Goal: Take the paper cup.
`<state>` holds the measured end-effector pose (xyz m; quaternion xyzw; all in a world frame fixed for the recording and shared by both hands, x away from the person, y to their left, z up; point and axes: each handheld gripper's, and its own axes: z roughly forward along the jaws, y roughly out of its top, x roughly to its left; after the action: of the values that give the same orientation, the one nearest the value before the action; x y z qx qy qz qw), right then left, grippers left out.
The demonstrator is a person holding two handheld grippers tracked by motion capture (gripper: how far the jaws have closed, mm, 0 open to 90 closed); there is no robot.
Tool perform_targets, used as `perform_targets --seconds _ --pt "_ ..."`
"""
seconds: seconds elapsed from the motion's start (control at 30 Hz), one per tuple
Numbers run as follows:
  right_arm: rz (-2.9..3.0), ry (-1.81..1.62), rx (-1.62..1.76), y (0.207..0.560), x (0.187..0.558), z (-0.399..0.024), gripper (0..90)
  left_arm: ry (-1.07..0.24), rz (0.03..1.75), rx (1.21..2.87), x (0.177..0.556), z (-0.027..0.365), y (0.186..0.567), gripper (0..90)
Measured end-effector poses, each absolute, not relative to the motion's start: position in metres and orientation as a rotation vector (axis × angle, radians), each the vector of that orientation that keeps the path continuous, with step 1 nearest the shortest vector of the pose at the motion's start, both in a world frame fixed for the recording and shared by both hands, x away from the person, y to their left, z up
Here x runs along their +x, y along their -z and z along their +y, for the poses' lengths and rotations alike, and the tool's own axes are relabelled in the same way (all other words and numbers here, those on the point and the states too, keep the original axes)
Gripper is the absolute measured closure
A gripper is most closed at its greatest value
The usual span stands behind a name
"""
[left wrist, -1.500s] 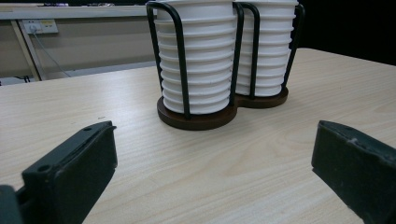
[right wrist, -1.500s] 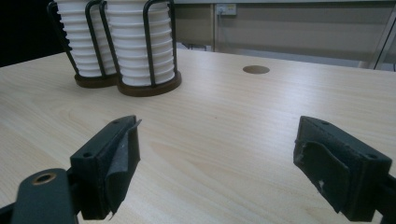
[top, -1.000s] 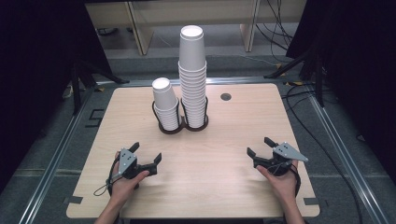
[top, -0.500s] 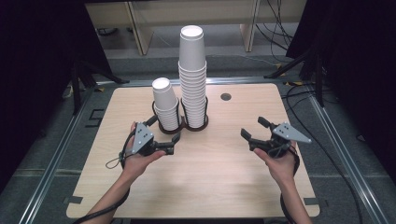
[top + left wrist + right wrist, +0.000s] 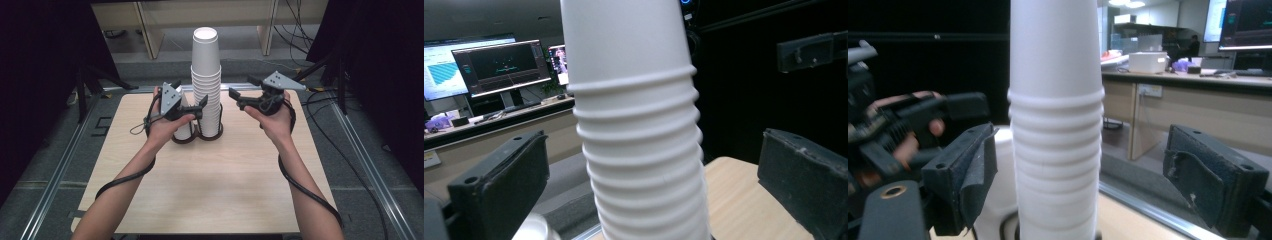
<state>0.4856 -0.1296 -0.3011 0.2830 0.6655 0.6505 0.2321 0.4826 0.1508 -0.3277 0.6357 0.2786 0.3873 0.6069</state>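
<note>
Though half-hidden from above, short cup stack (image 5: pixel 998 200) behind tall stack (image 5: pixel 1055 125).

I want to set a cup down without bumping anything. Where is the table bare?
The near half of the table, between the forearms, is bare. The right strip beside the tall cup stack is free too. Crowded: around both stacks, where the left gripper and right gripper hover.

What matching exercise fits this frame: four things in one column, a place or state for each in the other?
Things:
1. tall cup stack
2. short cup stack
3. left gripper
4. right gripper

Places or states:
A. open, at the tall stack's right
B. partly hidden behind a hand
C. white, rising highest on the table
D. open, in front of the short stack

Pairs: 1-C, 2-B, 3-D, 4-A
</note>
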Motion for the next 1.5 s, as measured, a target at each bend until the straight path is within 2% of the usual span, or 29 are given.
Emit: perform_targets --seconds 0.23,0.57,0.9,1.5 --pt "1.833 -1.828 0.743 0.269 0.513 -0.102 14.2 -0.859 0.682 1.47 0.508 0.139 0.319 0.0" --pt "1.859 -1.817 0.738 0.245 0.542 -0.068 14.3 -0.815 0.714 1.458 0.528 0.132 0.317 0.0" --pt "1.896 -1.817 0.746 0.244 0.556 -0.049 14.0 -0.769 0.722 1.46 0.534 0.13 0.32 2.4" --pt "1.896 -1.851 0.773 0.252 0.564 -0.044 13.5 -0.77 0.71 1.47 0.535 0.13 0.32 2.7"
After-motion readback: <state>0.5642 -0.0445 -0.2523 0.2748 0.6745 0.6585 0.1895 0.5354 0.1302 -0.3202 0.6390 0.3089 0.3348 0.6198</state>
